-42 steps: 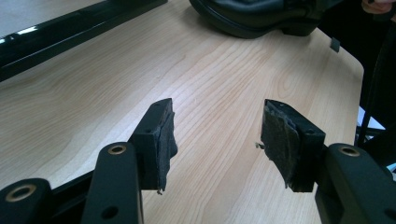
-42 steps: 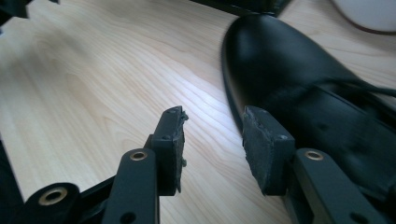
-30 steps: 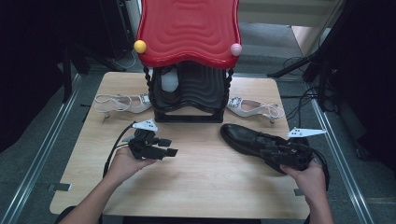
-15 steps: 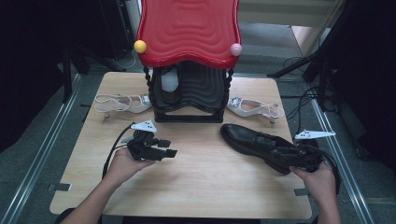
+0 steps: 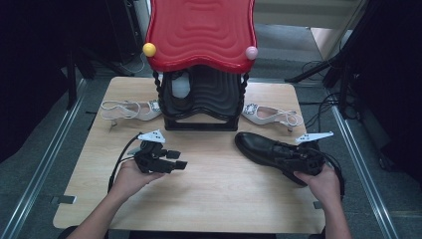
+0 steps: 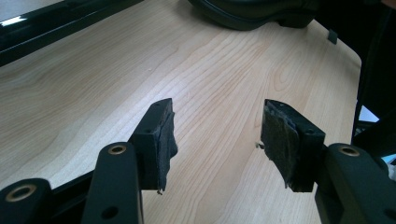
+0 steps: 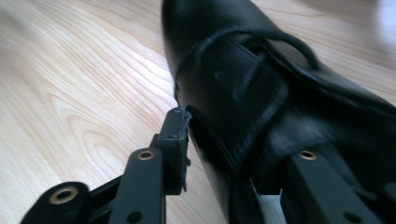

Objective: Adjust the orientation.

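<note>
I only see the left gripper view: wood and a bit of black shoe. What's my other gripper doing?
Observer: The right gripper straddles the black lace-up shoe; its jaws have just been closing.
Operator: Is it squeezing yet?
Observer: Can't tell. One pad sits against the shoe's side, the other is hidden.
Operator: Any more shoes?
Observer: Two white sandals, one on each side of a red-topped black stand.

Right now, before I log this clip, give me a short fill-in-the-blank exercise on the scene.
1. The right gripper has its jaws around a black ____.
2. The left gripper has ____ between its open jaws.
3. Two pale sandals flank a black stand with a ____ top.

Missing words: shoe; nothing; red
</note>
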`<state>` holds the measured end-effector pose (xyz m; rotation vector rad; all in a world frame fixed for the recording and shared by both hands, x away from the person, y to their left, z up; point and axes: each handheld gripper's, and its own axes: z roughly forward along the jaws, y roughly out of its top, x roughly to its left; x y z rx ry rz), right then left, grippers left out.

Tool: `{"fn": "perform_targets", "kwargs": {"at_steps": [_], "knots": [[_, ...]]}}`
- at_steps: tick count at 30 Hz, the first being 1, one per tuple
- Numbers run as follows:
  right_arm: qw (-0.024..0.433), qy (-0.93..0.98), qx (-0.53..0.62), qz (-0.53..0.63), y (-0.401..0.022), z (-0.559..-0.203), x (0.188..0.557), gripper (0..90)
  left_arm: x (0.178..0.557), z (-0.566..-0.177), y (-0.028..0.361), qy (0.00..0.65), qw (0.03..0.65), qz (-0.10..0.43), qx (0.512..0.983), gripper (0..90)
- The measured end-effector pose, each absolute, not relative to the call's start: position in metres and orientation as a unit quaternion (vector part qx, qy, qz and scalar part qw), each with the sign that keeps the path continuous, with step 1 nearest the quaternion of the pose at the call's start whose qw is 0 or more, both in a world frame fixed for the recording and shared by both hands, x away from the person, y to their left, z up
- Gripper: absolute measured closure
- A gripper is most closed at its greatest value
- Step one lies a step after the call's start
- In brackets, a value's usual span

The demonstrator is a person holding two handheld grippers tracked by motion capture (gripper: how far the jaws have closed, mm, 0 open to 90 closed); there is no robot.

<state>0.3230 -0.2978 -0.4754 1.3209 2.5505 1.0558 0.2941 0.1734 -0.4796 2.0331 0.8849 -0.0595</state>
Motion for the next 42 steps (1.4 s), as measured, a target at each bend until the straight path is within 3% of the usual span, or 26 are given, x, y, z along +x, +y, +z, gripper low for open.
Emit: {"fn": "perform_targets", "kwargs": {"at_steps": [10,22,42], "knots": [[-0.023,0.826,0.432,0.361,-0.299,-0.477,0.332,81.9,0.290,-0.479,0.177,0.357,0.447,-0.017,0.820,46.8],[-0.026,0.837,0.410,0.361,-0.284,-0.460,0.317,82.4,0.293,-0.480,0.178,0.366,0.451,-0.019,0.814,45.4],[-0.057,0.857,0.356,0.369,-0.176,-0.458,0.323,82.1,0.292,-0.480,0.176,0.366,0.446,-0.010,0.817,47.6]]}}
